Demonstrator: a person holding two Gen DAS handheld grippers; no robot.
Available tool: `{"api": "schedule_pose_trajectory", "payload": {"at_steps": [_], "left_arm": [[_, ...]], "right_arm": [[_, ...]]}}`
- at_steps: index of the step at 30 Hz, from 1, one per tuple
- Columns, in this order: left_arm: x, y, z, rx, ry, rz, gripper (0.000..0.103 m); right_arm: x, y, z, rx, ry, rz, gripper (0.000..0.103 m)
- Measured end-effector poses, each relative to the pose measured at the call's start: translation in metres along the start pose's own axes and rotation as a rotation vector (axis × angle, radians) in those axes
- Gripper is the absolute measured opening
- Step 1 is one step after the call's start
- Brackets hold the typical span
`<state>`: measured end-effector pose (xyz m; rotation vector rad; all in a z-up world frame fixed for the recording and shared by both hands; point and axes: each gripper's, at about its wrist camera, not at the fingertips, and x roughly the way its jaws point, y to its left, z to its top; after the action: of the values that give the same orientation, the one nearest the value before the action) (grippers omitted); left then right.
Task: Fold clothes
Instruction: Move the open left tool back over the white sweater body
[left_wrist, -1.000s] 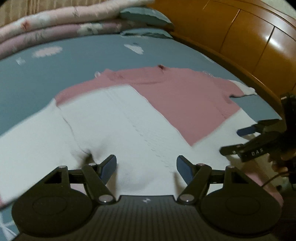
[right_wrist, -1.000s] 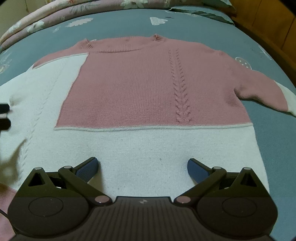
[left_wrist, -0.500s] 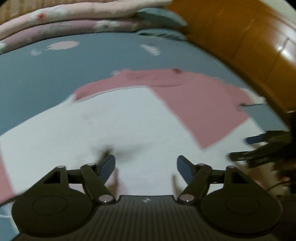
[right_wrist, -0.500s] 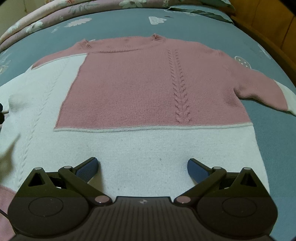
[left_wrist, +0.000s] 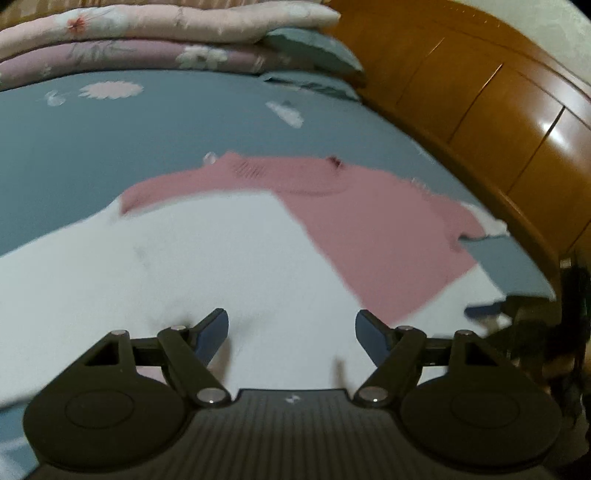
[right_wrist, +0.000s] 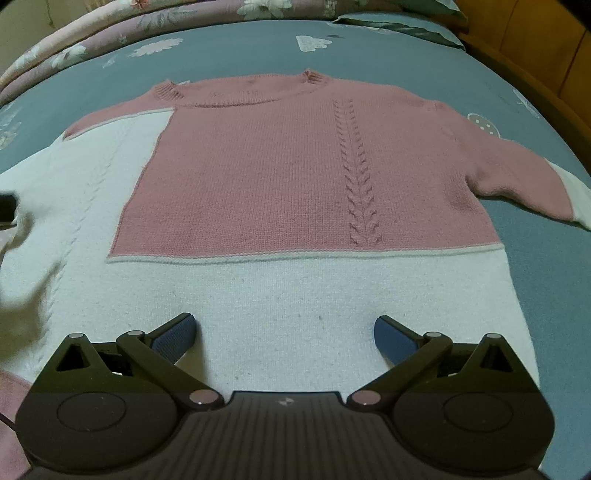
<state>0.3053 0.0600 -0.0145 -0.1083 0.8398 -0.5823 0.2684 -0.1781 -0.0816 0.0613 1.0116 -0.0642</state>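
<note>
Only the right wrist view shows the sweater's (right_wrist: 295, 166) cable (right_wrist: 356, 177).

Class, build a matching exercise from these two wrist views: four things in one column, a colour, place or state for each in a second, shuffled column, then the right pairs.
Things
1. sweater
2. bedsheet
3. headboard
4. right claw

Descriptions
A. glossy orange-brown wood along the bed's edge
B. open, nothing between its fingers, over the white hem
C. grey-blue with pale printed shapes
D. pink and white knit, spread flat, one sleeve stretched out to the side

Pairs: 1-D, 2-C, 3-A, 4-B
</note>
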Motion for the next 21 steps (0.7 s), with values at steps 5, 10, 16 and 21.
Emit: {"api": "schedule_pose_trajectory", "payload": {"at_steps": [5, 10, 16, 21], "left_arm": [[0.027, 0.018, 0.000, -0.110, 0.055, 0.068, 0.073], [0.009, 0.021, 0.012, -0.137, 0.005, 0.072, 0.075], [0.023, 0.018, 0.042, -0.088, -0.058, 0.093, 0.077], [0.061, 0.013, 0.030, -0.072, 0.012, 0.166, 0.079]], "right_arm": [[-0.001, 0.000, -0.004, -0.003, -0.013, 0.001, 0.103], [-0.003, -0.002, -0.005, -0.004, -0.026, 0.006, 0.103], [-0.004, 0.000, -0.009, 0.005, -0.057, -0.002, 0.103], [-0.006, 0.001, -0.014, -0.013, -0.091, 0.000, 0.103]]}}
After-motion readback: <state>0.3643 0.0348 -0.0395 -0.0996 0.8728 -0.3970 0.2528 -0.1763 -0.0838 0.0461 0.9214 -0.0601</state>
